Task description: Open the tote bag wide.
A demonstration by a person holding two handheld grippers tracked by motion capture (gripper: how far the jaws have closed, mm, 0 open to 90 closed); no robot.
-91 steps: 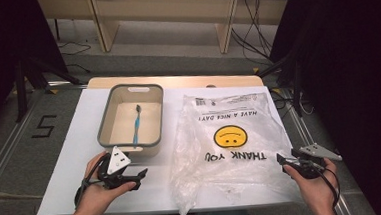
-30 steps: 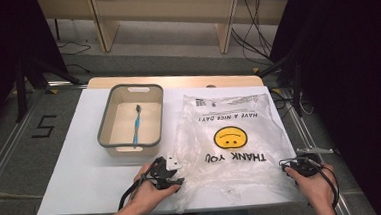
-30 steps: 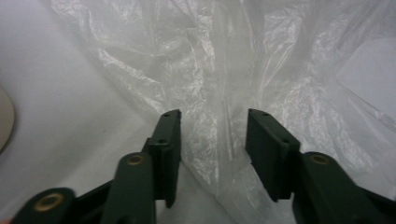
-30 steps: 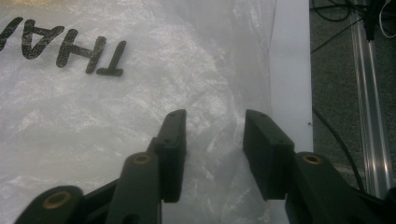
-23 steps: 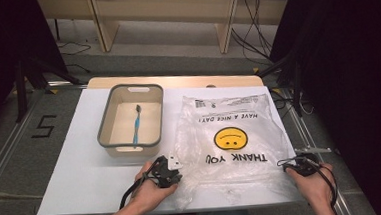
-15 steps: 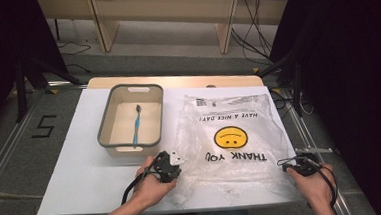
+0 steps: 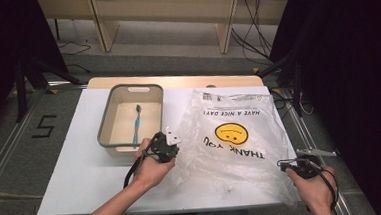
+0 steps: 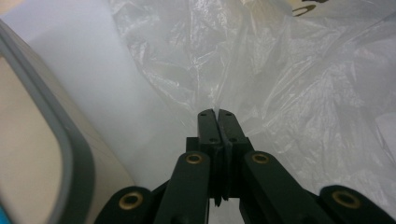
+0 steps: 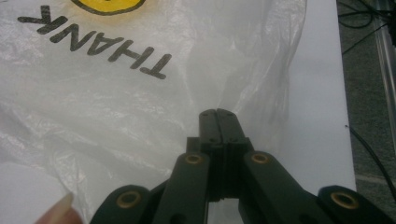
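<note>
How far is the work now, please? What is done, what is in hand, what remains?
Done: the plastic bag lies flat beside the bin. In hand: the left tool is shut at the bag's left edge, the right tool shut at its right edge. Probably left: opening the bag; the toothbrush lies in the bin.

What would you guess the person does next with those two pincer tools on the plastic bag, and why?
Probably lift and pull the bag's near edge apart to open it. Both the left gripper and right gripper look shut on the plastic bag, one at each side, and a toothbrush waits in the bin beside it.
</note>
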